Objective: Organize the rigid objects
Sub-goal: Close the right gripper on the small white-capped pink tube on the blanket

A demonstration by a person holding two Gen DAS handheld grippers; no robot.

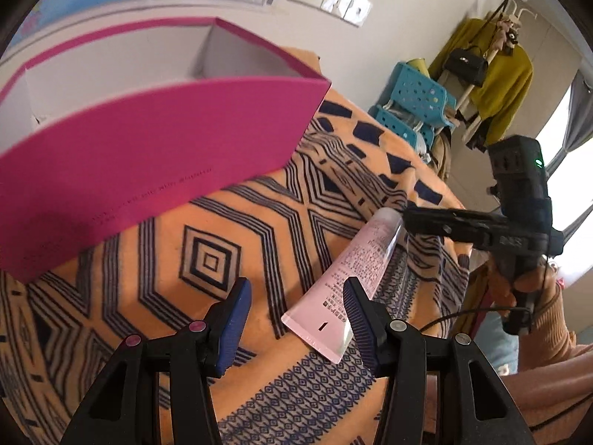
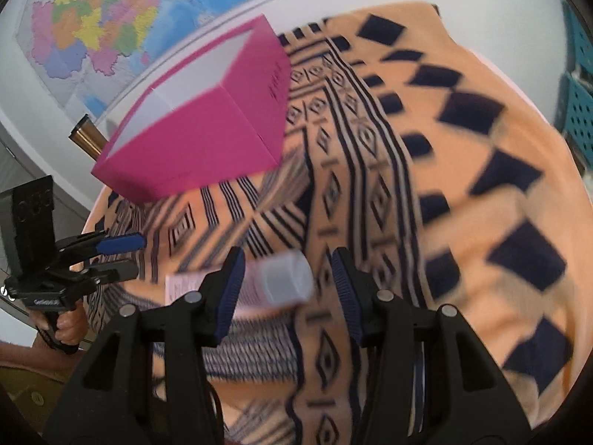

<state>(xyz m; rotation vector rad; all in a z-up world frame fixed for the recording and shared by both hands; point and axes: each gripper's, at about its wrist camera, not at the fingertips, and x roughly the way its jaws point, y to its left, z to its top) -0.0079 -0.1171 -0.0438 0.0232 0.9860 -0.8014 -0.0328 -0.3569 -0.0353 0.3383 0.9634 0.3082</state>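
Left wrist view: we note pale pink plastic tube lying on orange patterned cloth, open magenta cardboard box w/ nothing visible inside, left gripper & right gripper both spread, unloaded, so task barely begun.

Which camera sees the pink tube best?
The left wrist view: the pink tube lies sharp there, its printed side and flat crimped end showing. The right wrist view shows it blurred, cap toward the camera.

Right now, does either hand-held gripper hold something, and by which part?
Nothing is held. Both stand open above the pink tube on the patterned cloth, not touching it.
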